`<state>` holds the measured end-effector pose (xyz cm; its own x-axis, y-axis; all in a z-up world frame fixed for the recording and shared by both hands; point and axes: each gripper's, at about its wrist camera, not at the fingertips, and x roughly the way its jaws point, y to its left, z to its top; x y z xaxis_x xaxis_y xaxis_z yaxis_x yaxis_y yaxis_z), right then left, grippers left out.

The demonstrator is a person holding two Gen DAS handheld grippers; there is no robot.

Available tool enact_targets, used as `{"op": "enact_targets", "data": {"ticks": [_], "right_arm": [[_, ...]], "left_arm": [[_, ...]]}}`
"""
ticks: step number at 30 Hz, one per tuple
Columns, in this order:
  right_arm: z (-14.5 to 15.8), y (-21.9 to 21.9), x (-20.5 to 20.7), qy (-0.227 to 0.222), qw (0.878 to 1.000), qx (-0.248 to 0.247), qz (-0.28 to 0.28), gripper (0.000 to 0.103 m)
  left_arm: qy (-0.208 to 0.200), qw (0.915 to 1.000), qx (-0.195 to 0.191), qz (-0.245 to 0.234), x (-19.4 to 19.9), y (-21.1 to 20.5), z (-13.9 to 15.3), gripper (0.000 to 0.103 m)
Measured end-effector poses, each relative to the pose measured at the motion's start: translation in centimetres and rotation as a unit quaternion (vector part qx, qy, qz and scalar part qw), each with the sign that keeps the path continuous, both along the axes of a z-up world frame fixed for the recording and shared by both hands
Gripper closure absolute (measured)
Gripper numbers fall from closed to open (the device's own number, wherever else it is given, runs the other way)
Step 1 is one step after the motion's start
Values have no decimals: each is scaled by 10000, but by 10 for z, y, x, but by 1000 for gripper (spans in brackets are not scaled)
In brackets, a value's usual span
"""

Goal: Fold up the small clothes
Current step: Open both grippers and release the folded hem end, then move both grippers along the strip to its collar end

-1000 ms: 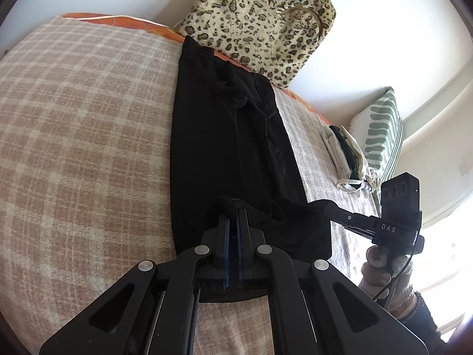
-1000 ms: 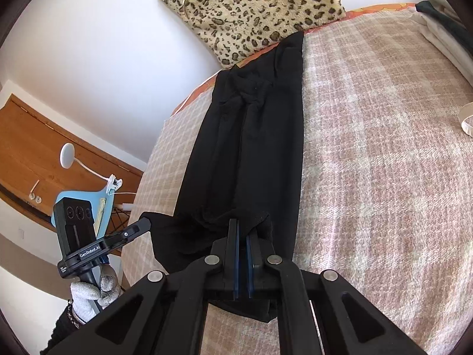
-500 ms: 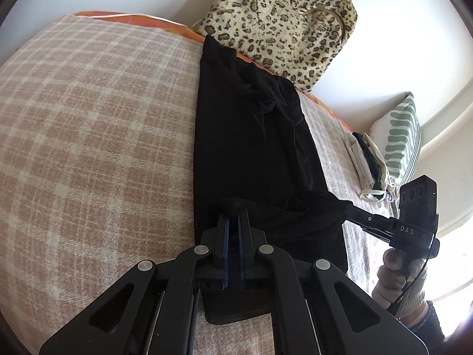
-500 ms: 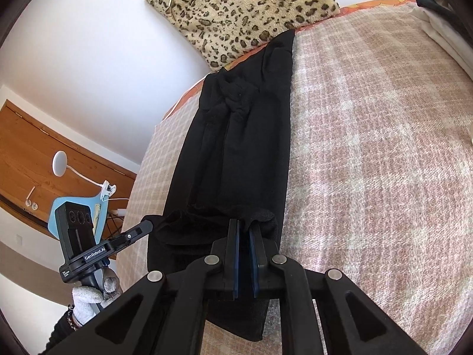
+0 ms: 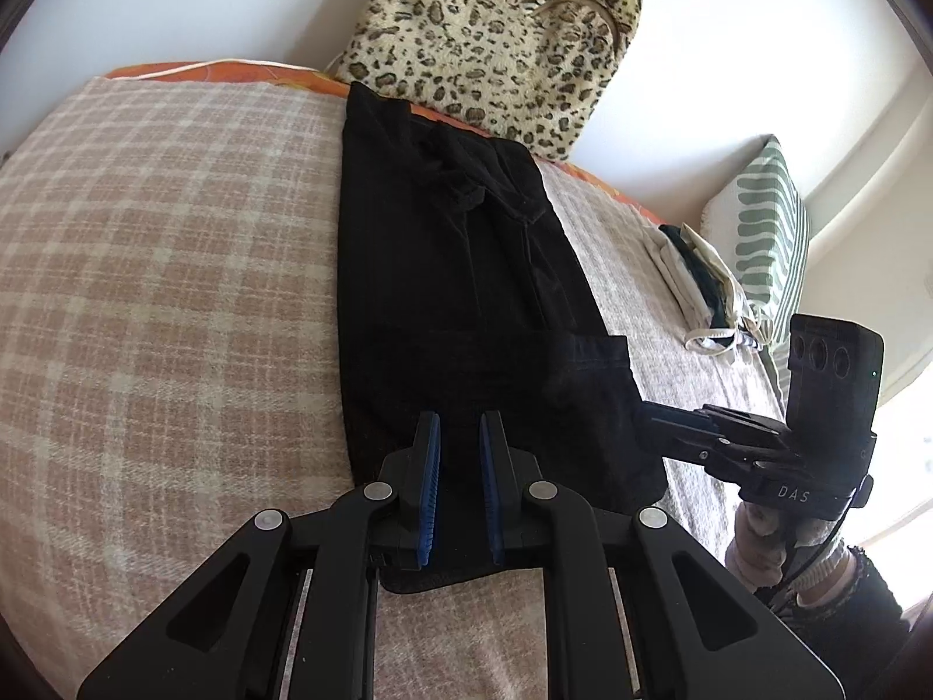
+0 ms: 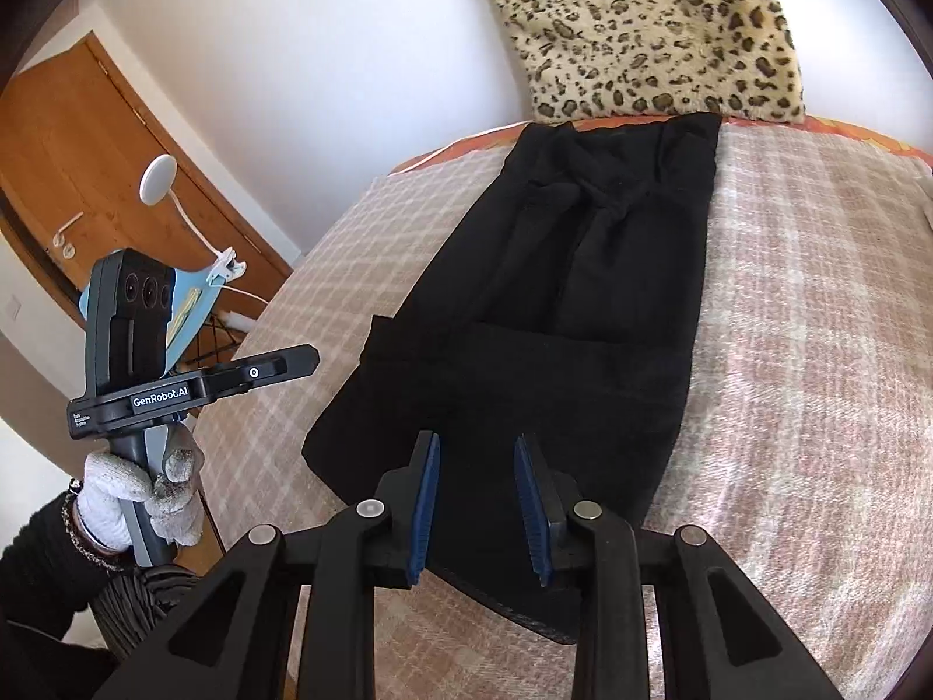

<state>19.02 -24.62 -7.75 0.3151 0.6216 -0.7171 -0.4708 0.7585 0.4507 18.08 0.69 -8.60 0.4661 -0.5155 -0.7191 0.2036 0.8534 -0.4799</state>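
Note:
A long black garment lies flat on the plaid bed cover, its near end folded over onto itself. It also shows in the right wrist view. My left gripper is open and empty just above the garment's near end; it also shows in the right wrist view, held off the bed's left side. My right gripper is open and empty above the same near end; it also shows in the left wrist view, at the garment's right edge.
A leopard-print bag leans on the wall at the bed's far end. Folded light and dark clothes and a green striped pillow lie at the right. A wooden door and a lamp stand left of the bed.
Both grippers were shut on the garment's near end and carried it forward over the rest. Now both have opened and let go, and the fold lies flat.

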Motion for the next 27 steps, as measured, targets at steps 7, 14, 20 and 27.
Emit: {"op": "enact_targets", "data": {"ticks": [7,14,20,27], "right_arm": [[-19,18,15,-235,9935,-1076,-284,74],[-18,-1,22,-276,9885,-1306,-716,76],[-5,8,10,-620,9913,-1049,-507,71],[-1,40,2,-910,9913,-947,46,67]], "left_arm": [[171,9966,761,265,16,-9,-23,91],[-94,9895,1384,405,14,-10,-20,91],[-414,9844,1660,407,6,-22,-10,91],[-806,9794,1821,347,1,-37,4,91]]}}
